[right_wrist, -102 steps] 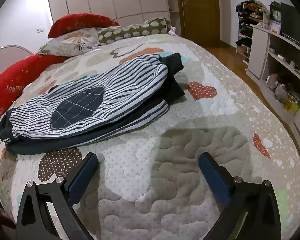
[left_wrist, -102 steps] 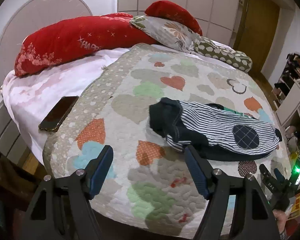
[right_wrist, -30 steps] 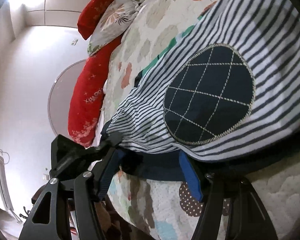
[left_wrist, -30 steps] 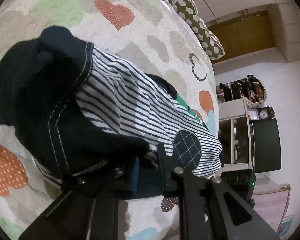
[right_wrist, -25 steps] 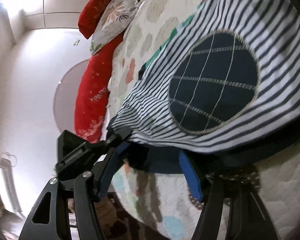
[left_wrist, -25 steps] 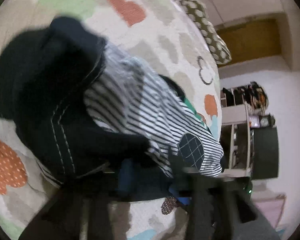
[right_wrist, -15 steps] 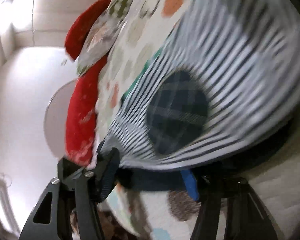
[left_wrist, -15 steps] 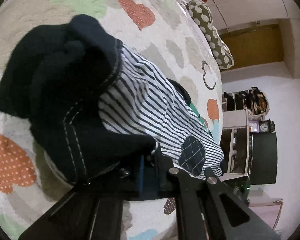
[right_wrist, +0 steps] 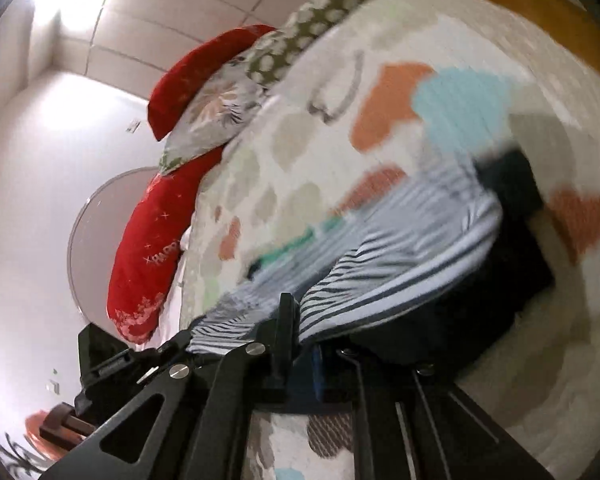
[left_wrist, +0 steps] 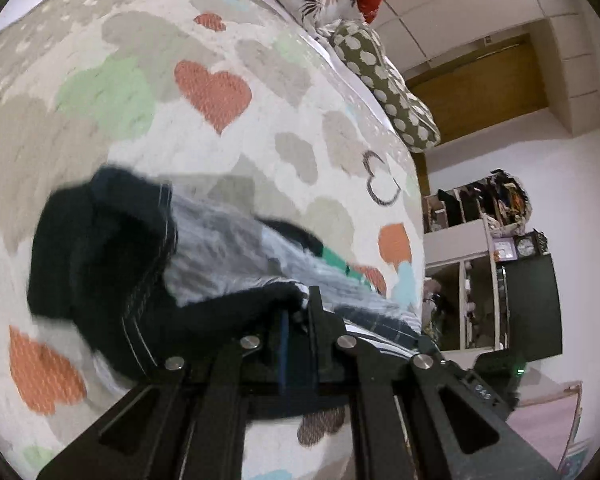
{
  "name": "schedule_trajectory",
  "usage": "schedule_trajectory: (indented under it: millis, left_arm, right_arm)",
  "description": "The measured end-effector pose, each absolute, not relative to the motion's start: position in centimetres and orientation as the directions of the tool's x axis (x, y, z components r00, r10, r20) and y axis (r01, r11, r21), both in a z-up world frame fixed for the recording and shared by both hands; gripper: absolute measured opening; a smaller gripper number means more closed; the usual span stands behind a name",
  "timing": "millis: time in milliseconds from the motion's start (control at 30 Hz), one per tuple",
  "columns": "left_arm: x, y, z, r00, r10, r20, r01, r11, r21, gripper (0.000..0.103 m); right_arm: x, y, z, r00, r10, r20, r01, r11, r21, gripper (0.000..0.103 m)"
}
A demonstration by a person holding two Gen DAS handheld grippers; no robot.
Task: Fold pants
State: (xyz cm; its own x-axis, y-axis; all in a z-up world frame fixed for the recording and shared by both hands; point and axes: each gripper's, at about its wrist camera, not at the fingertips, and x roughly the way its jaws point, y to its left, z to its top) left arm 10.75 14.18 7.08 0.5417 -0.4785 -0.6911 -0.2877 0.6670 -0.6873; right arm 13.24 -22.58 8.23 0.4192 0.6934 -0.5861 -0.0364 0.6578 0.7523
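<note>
The striped pants (left_wrist: 224, 248) with dark navy waistband and cuffs lie folded lengthwise on the heart-patterned quilt (left_wrist: 228, 92). My left gripper (left_wrist: 296, 316) is shut on the near edge of the pants by the navy waistband. My right gripper (right_wrist: 300, 340) is shut on the near striped edge of the pants (right_wrist: 400, 240), which bulge up above it. The navy leg end (right_wrist: 512, 216) shows at the right. Both views are blurred by motion.
Red pillows (right_wrist: 152, 232) and patterned pillows (left_wrist: 388, 84) lie at the bed's head. A shelf unit (left_wrist: 488, 280) with a clock stands beyond the bed's far side, near a wooden door (left_wrist: 480, 88). The other gripper's body (right_wrist: 104, 356) shows at lower left.
Since a second ago my right gripper has closed on the pants' near edge. Both grippers have lifted that edge, and the cloth now bunches up from the quilt.
</note>
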Motion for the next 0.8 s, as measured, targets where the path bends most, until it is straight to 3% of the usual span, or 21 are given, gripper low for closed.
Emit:
schedule_trajectory:
  millis: [467,533,567,600,700,800]
  left_arm:
    - [23.4,16.1,5.3,0.493,-0.331,-0.805,-0.360,0.765,-0.535,0.008]
    - [24.1,16.6,5.2,0.491,-0.356,-0.795,-0.353,0.753,-0.555,0.019]
    - [24.2,16.8,5.4,0.498,-0.377,-0.781,-0.341,0.742,-0.577,0.024]
    - [24.3,17.1,5.9,0.513,-0.391,-0.764,-0.331,0.732,-0.596,0.035]
    - [24.1,17.8,7.9,0.573,-0.373,-0.730,-0.307,0.728,-0.613,0.061]
    - [23.5,18.7,10.1,0.613,-0.381,-0.692,-0.288,0.709,-0.644,0.065]
  right_arm:
    - [25.8,-17.9,8.2,0.462,0.498,-0.734,-0.093,0.850,0.518,0.012]
    - [27.4,-18.0,7.4,0.466,0.469,-0.750,-0.046,0.860,0.509,0.031]
    - [27.8,-18.3,7.2,0.473,0.463,-0.750,-0.027,0.858,0.513,0.051]
    - [28.3,-18.7,7.2,0.491,0.456,-0.743,-0.007,0.855,0.519,0.061]
    - [29.3,-19.8,8.1,0.545,0.405,-0.734,0.013,0.872,0.490,0.062]
    - [28.9,-21.1,9.4,0.576,0.363,-0.732,0.017,0.890,0.455,0.062]
